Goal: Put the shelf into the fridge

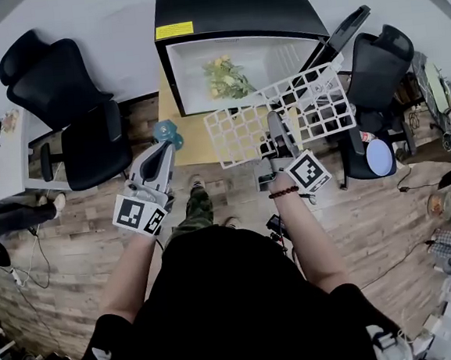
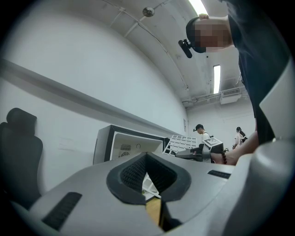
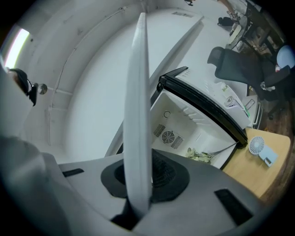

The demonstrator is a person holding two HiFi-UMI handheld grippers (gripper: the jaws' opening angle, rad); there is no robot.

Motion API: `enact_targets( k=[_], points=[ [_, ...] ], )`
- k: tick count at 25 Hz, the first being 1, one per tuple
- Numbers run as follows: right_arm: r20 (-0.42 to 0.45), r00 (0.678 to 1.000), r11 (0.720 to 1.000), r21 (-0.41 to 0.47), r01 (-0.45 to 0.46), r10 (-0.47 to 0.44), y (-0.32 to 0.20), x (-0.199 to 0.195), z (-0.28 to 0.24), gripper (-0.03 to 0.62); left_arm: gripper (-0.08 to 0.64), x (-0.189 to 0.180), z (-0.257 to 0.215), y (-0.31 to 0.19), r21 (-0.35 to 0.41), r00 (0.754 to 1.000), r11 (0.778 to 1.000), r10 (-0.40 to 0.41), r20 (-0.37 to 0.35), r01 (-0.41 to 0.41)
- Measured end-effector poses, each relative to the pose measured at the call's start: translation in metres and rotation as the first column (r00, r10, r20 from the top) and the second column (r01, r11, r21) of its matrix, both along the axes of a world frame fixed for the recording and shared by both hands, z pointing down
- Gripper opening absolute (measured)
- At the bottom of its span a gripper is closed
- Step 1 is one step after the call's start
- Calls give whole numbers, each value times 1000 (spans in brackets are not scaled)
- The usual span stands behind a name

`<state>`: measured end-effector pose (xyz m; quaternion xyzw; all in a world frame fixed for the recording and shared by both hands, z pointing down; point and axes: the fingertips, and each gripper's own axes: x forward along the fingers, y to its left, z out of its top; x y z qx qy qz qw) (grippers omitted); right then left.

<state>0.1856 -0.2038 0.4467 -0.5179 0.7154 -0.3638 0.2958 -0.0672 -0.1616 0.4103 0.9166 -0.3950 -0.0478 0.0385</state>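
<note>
Our left tongs (image 1: 158, 161) hang clenched and empty. Our right tongs (image 1: 274, 125) clamp the white plastic grid shelf (image 1: 297, 102), tilted above the wooden surface (image 1: 185, 143) before the open black fridge (image 1: 234, 8). We should level it, then slide it in straight.

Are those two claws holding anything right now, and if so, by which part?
The right claw grips the white grid shelf by its near edge, in front of the open fridge. The left claw is shut and empty.

Bright even light from long white ceiling strip lamps (image 2: 199, 5) above left gripper (image 2: 147, 156); fisheye bend, dark corners; near jaws soft.
</note>
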Motion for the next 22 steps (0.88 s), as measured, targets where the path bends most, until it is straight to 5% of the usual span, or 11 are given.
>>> enact_targets(
  k=[9, 13, 22],
  points=[
    [123, 992, 999, -27, -28, 31, -19, -2, 5, 48, 20, -6, -6, -10, 10, 1000, 1000, -8, 14, 7],
    [277, 959, 996, -80, -46, 66, -26, -3, 17, 48, 20, -6, -8, -14, 11, 1000, 1000, -6, 20, 6],
    [415, 905, 993, -102, -56, 93, -46, -9, 25, 48, 20, -15, -6, -22, 7, 999, 1000, -16, 33, 16]
  ],
)
